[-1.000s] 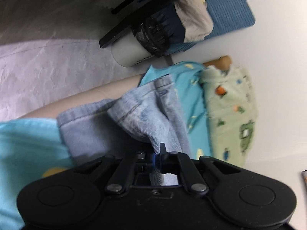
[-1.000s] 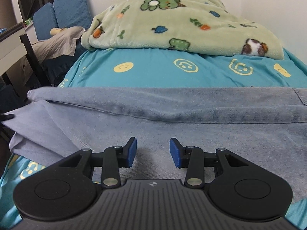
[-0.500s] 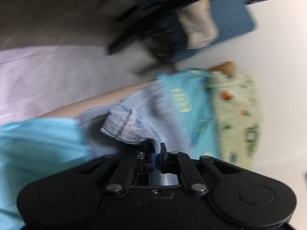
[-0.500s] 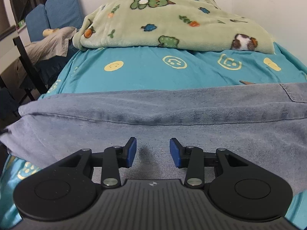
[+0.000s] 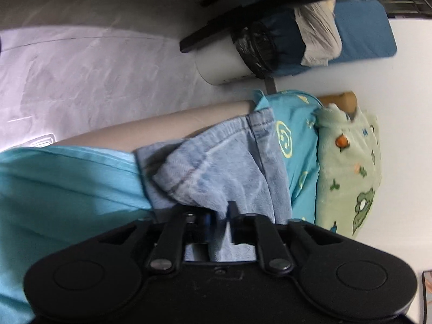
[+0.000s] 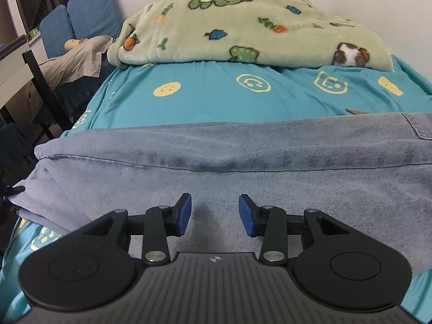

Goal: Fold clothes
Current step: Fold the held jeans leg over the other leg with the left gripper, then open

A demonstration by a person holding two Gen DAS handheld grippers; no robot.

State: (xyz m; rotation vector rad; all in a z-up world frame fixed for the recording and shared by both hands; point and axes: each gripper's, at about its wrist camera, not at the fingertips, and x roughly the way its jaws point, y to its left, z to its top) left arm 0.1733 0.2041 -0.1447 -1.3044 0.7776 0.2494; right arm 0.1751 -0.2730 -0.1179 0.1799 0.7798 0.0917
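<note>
At the left edge of the bed, the left gripper (image 5: 218,217) has its fingers a little apart with denim bunched between and in front of them, so the cloth sits in the jaws rather than being firmly pinched; whether any grip remains cannot be told for certain. That hold makes sense for drawing or setting down an end of the jeans (image 6: 216,167), whose hemmed fold (image 5: 189,178) humps up just ahead of the fingers near the mattress edge. The jeans lie across the teal sheet (image 6: 216,94) from side to side, already doubled, with one layer's edge running as a long seam across the right wrist view. Further right, the right gripper (image 6: 215,214) hovers over the middle of the denim with its blue pads (image 6: 185,213) well apart and nothing between them, seemingly placed to press or steady the cloth, or to reach for it. A green fleece blanket (image 6: 243,21) is heaped at the head of the bed, apart from the jeans, leaving the sheet free as a folding surface.
</note>
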